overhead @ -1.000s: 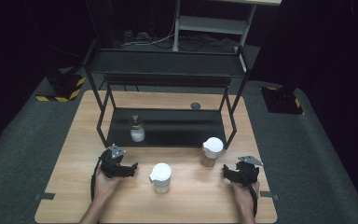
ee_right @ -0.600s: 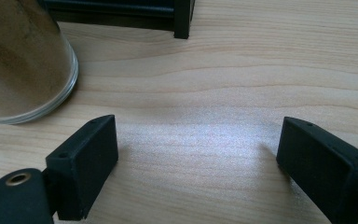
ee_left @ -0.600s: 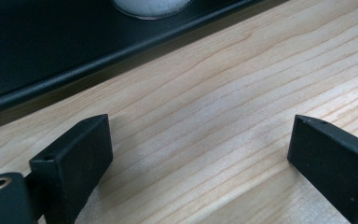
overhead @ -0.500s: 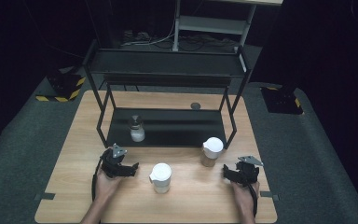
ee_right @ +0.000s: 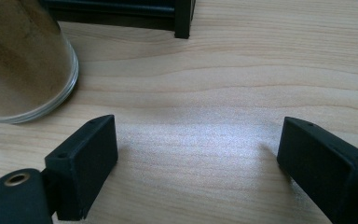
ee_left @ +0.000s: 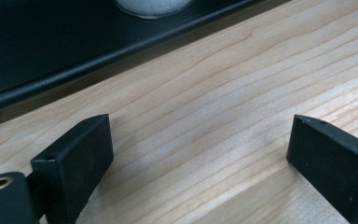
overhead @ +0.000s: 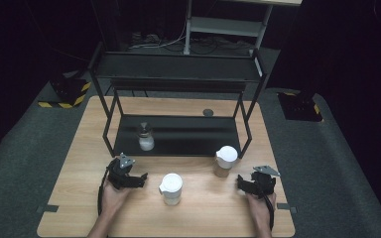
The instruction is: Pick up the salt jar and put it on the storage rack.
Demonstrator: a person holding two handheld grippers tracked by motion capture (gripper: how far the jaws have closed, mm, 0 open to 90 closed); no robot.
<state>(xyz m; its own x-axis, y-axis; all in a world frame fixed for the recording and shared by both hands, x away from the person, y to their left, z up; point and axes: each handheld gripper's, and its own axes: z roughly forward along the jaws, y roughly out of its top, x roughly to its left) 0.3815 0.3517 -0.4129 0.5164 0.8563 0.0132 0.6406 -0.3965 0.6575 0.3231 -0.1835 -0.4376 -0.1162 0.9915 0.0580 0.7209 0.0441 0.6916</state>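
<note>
Left hand (overhead: 113, 194): enters from the bottom edge of the high view, forearm angled up and inward, wrapped around its tool.
Left gripper (overhead: 140, 177): low over the table, pointing right, jaws spread wide with bare wood between them.
Right hand (overhead: 259, 204): comes in from the bottom edge at the right, forearm nearly straight.
Right gripper (overhead: 240, 182): low, pointing left, jaws wide apart, nothing between them.

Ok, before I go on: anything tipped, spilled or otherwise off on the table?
Nothing stands out. The white-lidded jar and the brown-filled jar stand upright on the table, the small shaker upright on the rack's lower shelf. No spills visible.
</note>
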